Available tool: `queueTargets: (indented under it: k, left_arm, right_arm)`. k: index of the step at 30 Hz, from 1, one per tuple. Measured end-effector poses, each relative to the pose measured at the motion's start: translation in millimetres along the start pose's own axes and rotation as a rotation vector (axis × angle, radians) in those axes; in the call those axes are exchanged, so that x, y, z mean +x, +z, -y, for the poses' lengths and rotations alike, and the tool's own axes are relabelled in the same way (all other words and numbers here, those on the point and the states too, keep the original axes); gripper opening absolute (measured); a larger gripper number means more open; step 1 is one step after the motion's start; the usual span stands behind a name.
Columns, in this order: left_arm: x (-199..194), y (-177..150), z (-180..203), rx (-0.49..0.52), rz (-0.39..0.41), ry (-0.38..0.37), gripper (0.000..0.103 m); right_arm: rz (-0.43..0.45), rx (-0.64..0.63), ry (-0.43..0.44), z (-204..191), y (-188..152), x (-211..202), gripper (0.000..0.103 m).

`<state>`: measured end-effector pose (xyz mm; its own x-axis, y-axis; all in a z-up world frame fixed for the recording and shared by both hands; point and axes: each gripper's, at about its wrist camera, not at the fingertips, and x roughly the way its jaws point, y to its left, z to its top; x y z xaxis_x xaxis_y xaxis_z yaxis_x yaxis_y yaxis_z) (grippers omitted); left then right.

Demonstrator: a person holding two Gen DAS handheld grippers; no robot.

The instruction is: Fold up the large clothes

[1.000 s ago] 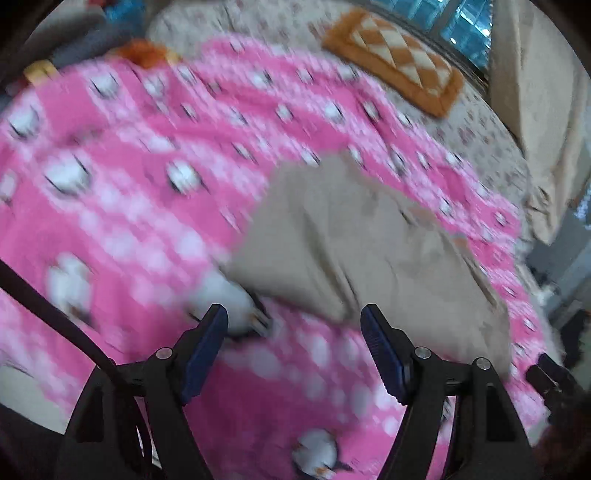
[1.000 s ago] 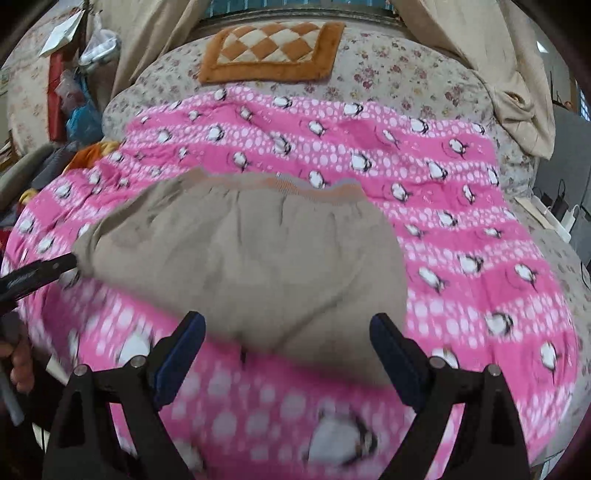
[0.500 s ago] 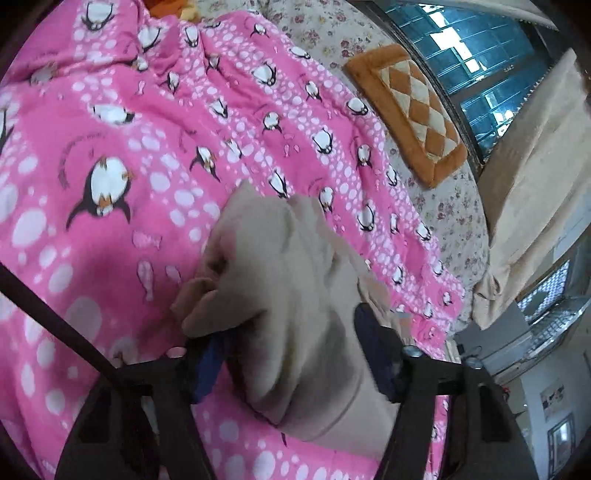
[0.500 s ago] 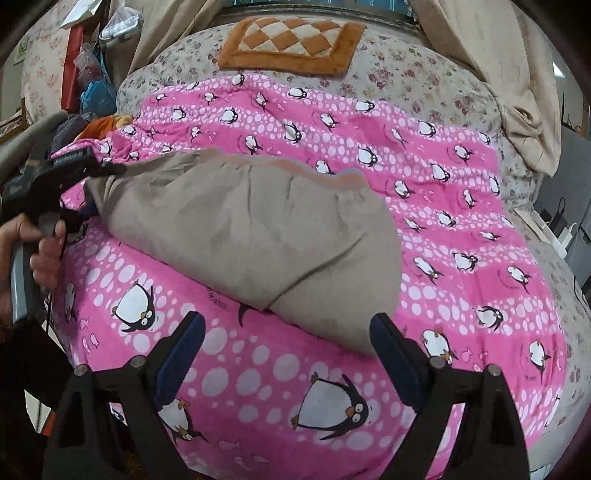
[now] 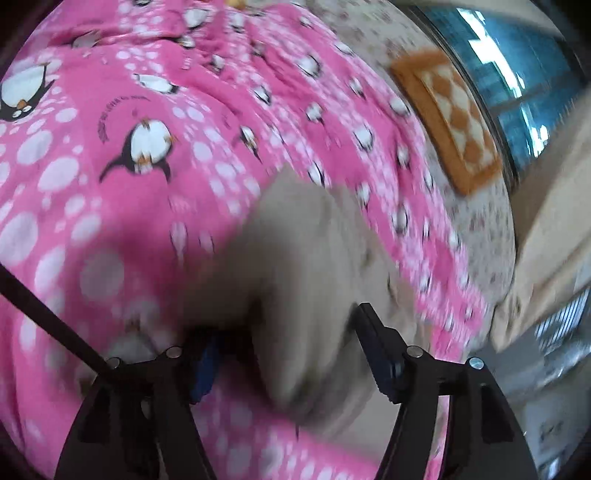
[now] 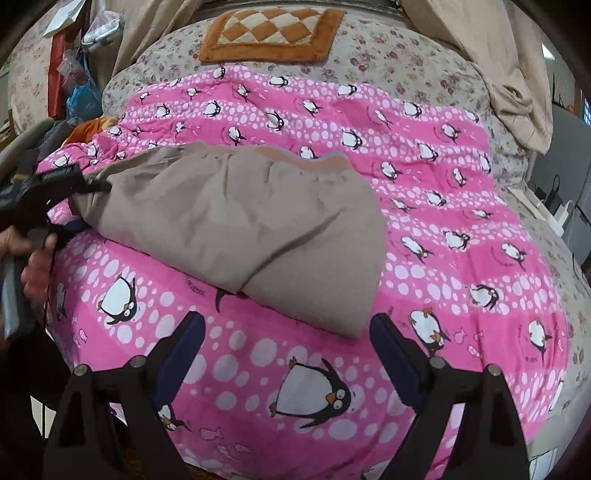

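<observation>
Beige cotton garment [image 6: 236, 225], one item, large, lying on my pink penguin-print quilt [image 6: 424, 229] toward its left half, doubled over so a fold line runs diagonally across it and an orange-trimmed waistband edge shows along the far side. Nearest to me: right gripper [image 6: 286, 345], one, fingers wide apart and holding nothing, hovering just short of the garment's near corner. Left gripper [image 6: 79, 186], one, at the garment's left end; in its own blurred view [image 5: 284, 354] the cloth bunches between the fingers, which stand well apart there, so I cannot tell whether the cloth is pinched. Progress, as I judge it: one fold laid, the bundle uneven and lumpy; at least one more fold and a smoothing pass are left, and the right claw has yet to take a corner. Beyond the garment: quilt, one. Floral bedsheet [image 6: 406, 70], one, under it. Orange and cream checkered mat [image 6: 269, 31], one, at the far edge. Beige curtain [image 6: 513, 85], one, far right.
</observation>
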<state>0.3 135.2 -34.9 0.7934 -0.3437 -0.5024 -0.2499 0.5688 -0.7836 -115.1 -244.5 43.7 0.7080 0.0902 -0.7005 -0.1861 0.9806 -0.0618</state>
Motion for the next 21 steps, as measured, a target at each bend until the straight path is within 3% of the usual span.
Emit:
queueTargets:
  k: [2, 4, 5, 6, 11, 14, 17, 21]
  left_arm:
    - [0.9, 3.4, -5.8, -0.051, 0.007, -0.021, 0.047]
    - [1.8, 4.5, -2.4, -0.036, 0.006, -0.006, 0.023]
    - [1.9, 5.4, -0.2, -0.016, -0.006, 0.015, 0.004]
    - [-0.9, 6.6, 3.0, -0.003, -0.004, 0.03, 0.001]
    - [-43.4, 30.1, 36.1, 0.111, 0.13, 0.077, 0.0]
    - [-56.5, 42.2, 42.8, 0.18, 0.201, 0.171, 0.0]
    - [-45.3, 30.9, 44.8, 0.231, 0.145, 0.201, 0.0]
    - [-35.5, -16.5, 92.1, 0.475, 0.114, 0.12, 0.0]
  right_arm:
    - [0.002, -0.012, 0.005, -2.2, 0.0, -0.3, 0.093]
    - [0.005, -0.02, 0.004, -4.1, -1.0, -1.9, 0.093]
    - [0.006, -0.022, 0.005, -2.5, -0.9, -2.1, 0.093]
    - [0.006, -0.019, 0.005, -1.1, -1.6, -3.1, 0.093]
    - [0.007, 0.03, -0.003, 16.6, -6.4, -8.8, 0.093]
    - [0.003, 0.067, 0.001, 29.4, -10.7, -11.5, 0.093]
    - [-0.003, 0.096, 0.009, 37.7, -13.1, -12.1, 0.093]
    - [-0.019, 0.102, 0.021, 38.8, -11.9, -8.9, 0.093]
